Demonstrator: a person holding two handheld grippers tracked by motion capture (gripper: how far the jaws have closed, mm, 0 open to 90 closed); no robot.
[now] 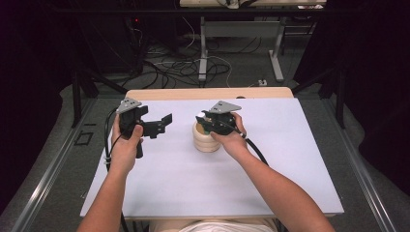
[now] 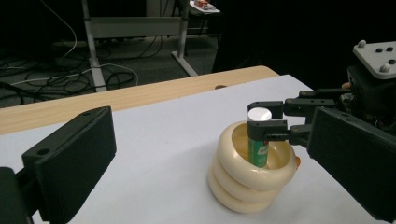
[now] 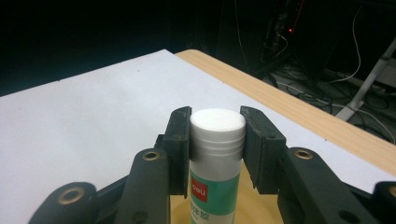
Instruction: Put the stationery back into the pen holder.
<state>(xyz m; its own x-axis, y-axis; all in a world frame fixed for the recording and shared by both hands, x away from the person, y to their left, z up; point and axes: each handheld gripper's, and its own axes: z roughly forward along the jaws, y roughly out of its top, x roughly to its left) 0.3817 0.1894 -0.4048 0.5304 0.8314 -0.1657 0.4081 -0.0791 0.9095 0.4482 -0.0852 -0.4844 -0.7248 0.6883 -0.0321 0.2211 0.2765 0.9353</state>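
1. Two hand-held grippers work over a white rectangular sheet that covers most of a pale wooden table; beyond the table's far edge I see a dim room with a grey floor, loose cables and the legs of a second, metal-framed table.

2. Left of centre, the left gripper hangs above the sheet with its jaws spread wide and nothing between them, aimed toward the holder and standing apart from it.

3. Right of centre sits a cream ribbed ring-shaped holder, upright on the sheet, with the right gripper above it.

4. Inside the holder's well stands a green-and-white glue stick with a white ribbed cap; I have the right gripper's jaws pinching it at the cap, one black pad on each side, and its lower end sits below the holder's rim in the left gripper view.

5. I judge the step in hand to be either seating the glue stick in the holder or drawing it out; the frames do not settle which. The next move calls for a straight vertical line, so the tube does not catch the rim or tip the holder.
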